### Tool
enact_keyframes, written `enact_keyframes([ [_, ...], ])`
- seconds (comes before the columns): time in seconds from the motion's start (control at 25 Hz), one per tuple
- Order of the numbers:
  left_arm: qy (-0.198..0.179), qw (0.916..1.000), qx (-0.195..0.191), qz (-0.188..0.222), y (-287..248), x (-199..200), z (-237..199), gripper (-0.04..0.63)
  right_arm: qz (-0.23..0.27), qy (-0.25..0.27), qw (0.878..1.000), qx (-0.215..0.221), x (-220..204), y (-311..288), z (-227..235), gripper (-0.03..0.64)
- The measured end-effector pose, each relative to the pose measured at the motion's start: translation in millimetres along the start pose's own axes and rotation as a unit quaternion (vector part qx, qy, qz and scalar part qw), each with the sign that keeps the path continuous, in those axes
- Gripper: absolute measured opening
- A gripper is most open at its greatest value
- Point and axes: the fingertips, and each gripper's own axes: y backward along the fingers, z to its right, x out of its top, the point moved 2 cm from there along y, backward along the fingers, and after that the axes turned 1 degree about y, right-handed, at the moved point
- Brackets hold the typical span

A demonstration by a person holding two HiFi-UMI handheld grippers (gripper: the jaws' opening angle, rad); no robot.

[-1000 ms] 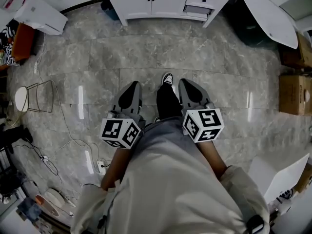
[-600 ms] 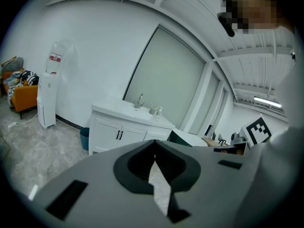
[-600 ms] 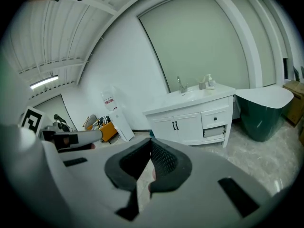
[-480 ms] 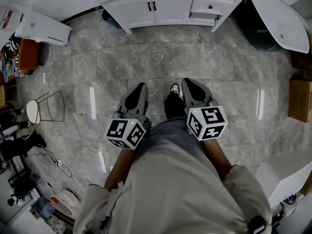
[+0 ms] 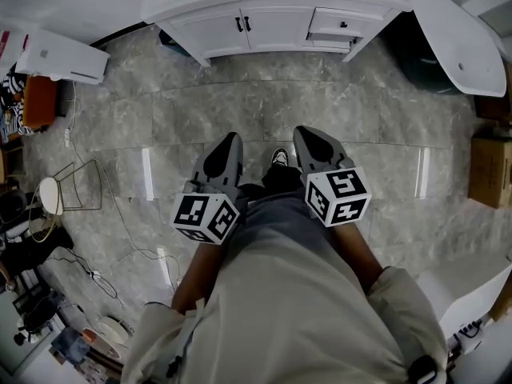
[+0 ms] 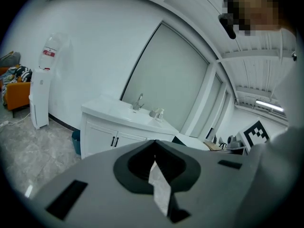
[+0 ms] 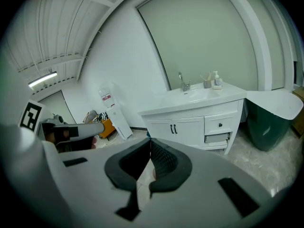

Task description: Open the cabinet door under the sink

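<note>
The person is standing on the grey marble-tiled floor (image 5: pixel 336 110), holding the left gripper (image 5: pixel 228 142) and the right gripper (image 5: pixel 310 138) side by side, both pointing toward 12 o'clock. Each gripper's own view is showing its jaws pressed together at the tips with nothing between them. The white vanity cabinet under the sink (image 5: pixel 272 22) is standing at 12 o'clock, well apart from both grippers, and its pair of white doors with dark handles (image 5: pixel 242 25) is sitting shut. A chrome tap (image 7: pixel 183 82) is rising from the basin top. A white floor-standing water dispenser (image 5: pixel 60 54) is lying toward 10 o'clock, a white rounded tabletop (image 5: pixel 448 30) toward 2 o'clock, and a brown cardboard box (image 5: pixel 490 170) toward 3 o'clock.
</note>
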Motion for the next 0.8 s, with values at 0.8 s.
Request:
enact_keyframes([
  [0.8, 0.006, 0.9992, 0.029, -0.028, -53.5, 4.0, -34.1, 0.0, -0.04, 0.029, 0.999, 0.016, 11.6, -66.1, 16.8, 0.012],
])
